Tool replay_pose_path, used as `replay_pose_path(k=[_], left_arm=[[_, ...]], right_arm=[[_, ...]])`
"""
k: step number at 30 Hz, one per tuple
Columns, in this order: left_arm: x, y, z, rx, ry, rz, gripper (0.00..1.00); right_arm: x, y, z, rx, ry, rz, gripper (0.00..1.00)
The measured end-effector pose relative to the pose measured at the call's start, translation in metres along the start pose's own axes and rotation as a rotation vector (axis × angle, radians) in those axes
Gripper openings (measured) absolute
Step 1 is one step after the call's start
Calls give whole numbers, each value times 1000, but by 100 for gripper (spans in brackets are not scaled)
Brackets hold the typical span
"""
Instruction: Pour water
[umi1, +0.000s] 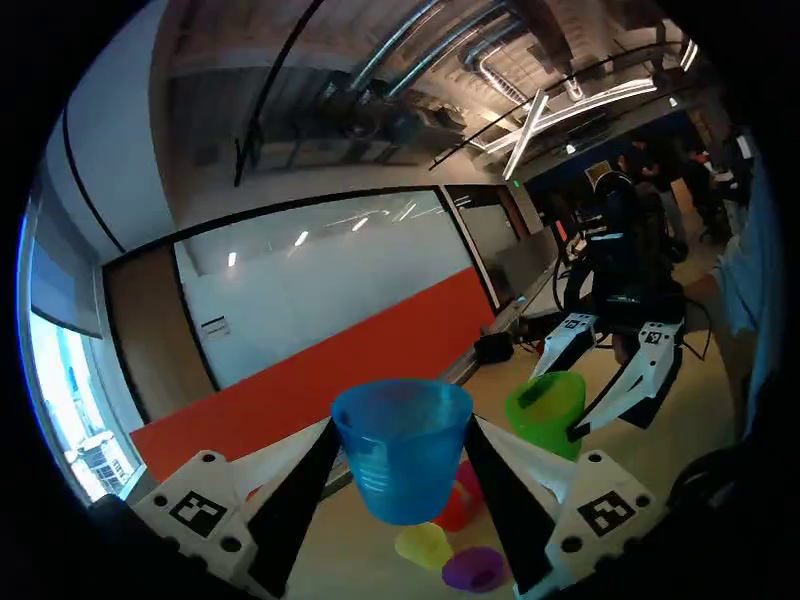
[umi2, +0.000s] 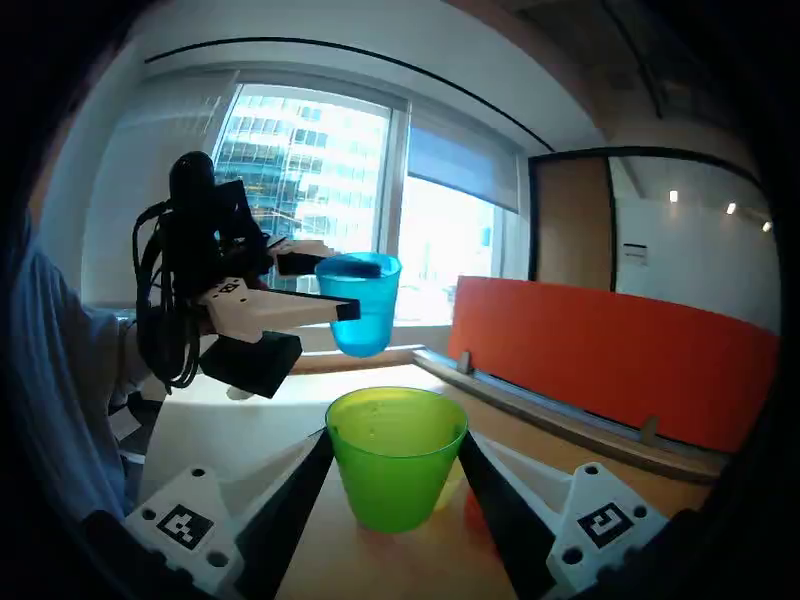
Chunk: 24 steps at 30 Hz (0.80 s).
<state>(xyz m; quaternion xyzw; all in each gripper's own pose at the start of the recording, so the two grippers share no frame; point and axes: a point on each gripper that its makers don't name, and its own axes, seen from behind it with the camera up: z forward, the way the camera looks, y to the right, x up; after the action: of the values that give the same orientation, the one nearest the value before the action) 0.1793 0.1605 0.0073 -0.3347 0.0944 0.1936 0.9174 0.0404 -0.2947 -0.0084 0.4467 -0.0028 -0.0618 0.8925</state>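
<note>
Two claws, two cups: the left claw (umi1: 402, 432) stands partly open, both fingers pressed to the sides of a translucent blue plastic cup (umi1: 402, 475) held upright between them. The right claw (umi2: 395, 445) grips a lime-green plastic cup (umi2: 397, 480) in the same fashion, its fingers closed only to the cup's width. Seen from the right claw, the blue cup hangs ahead of it and higher than the green cup's rim, apart from it, which looks like the run-up to a pour. Whether either cup holds water cannot be told. Both cups appear light, thin-walled and smooth, tapering toward the base, so they may flex under a hard squeeze and could slip downward through a slack grip. The hold on the side wall a little below the rim, which both claws have, looks the sound place. On show are two claws and five cups in all: the two held, plus a small yellow cup (umi1: 423, 545), a purple cup (umi1: 473, 570) and a partly hidden red cup (umi1: 458, 505). These three sit on the pale wooden table (umi1: 350, 560) below and just beyond the left claw's fingers. A person's light blue sleeve (umi2: 55, 380) shows behind the left claw.
</note>
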Motion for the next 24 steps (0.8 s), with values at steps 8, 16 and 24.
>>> replay_pose_path(k=[8, 16, 24], left_arm=[[16, 0, 0, 8, 19, 83, 85], [30, -3, 3, 17, 26, 170, 85], [41, -4, 5, 22, 22, 263, 86]], right_arm=[[-1, -9, 3, 19, 2, 4, 91], [-1, -16, 6, 36, 10, 8, 91], [-4, -22, 11, 53, 9, 9, 91]])
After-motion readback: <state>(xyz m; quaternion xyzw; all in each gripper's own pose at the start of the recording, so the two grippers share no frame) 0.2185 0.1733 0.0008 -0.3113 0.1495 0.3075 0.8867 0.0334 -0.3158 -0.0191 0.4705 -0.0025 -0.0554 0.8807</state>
